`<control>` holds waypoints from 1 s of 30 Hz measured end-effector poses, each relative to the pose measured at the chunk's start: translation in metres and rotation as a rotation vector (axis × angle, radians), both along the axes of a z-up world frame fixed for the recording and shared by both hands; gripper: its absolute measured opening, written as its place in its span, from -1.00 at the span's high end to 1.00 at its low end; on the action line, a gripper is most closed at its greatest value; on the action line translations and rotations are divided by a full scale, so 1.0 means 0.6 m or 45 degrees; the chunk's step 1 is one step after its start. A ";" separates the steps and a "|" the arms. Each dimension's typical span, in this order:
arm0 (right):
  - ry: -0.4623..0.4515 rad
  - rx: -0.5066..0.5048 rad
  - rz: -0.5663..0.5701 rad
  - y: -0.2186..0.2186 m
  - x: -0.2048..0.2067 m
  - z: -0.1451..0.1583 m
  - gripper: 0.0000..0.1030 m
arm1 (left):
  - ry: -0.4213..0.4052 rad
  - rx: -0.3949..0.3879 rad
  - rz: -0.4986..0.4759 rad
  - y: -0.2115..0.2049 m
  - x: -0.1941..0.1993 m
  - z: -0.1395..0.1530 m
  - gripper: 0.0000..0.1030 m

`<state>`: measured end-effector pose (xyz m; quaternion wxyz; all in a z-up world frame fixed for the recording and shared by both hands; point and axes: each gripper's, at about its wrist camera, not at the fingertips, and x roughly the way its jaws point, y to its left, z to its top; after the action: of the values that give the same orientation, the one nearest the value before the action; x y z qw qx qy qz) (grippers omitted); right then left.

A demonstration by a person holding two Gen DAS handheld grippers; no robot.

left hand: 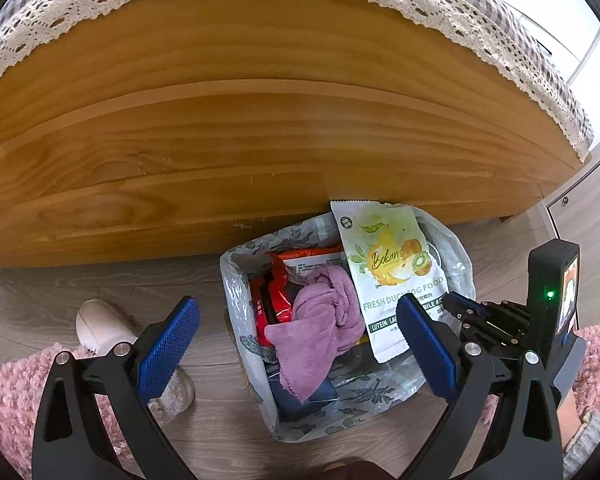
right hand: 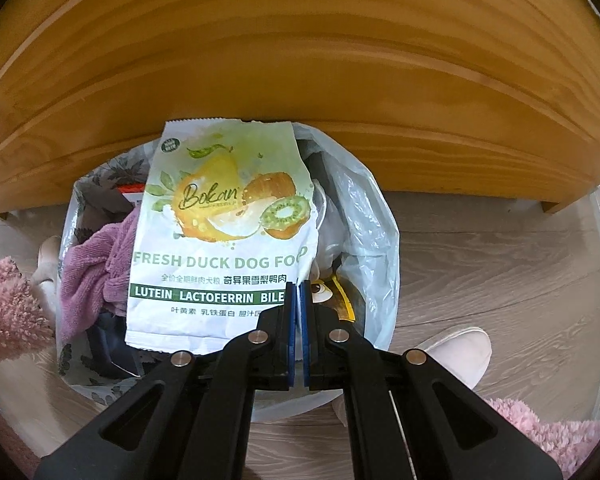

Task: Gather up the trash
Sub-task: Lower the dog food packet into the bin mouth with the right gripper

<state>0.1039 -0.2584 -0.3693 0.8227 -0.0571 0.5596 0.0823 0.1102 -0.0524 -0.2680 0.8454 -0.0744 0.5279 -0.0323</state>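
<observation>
Wood-look flooring (right hand: 500, 248) runs beside a pine bed frame (left hand: 260, 120). Over the patterned trash bag (left hand: 236, 280), the right gripper (right hand: 298, 292) is clenched on a white dog food pouch (right hand: 220, 240) printed with pear and kiwi; the left gripper (left hand: 300, 344) hangs released.

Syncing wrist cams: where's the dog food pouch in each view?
Left wrist: dog food pouch right of centre, standing in the trash bag, beside the purple towel.
Right wrist: dog food pouch centre-left, right tongs shut on its corner.
Shared landmark: wooden bed frame behind.
</observation>
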 end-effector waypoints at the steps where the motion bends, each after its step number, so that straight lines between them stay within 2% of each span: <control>1: 0.002 -0.004 0.001 0.001 -0.001 -0.002 0.95 | 0.002 0.003 -0.001 0.000 0.000 -0.001 -0.85; 30: 0.042 -0.006 -0.026 -0.003 0.002 -0.023 0.90 | 0.049 0.036 -0.009 0.000 0.001 -0.025 -0.85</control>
<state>0.1049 -0.2602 -0.3830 0.8139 -0.0519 0.5739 0.0736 0.1110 -0.0524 -0.2829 0.8360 -0.0612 0.5447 -0.0263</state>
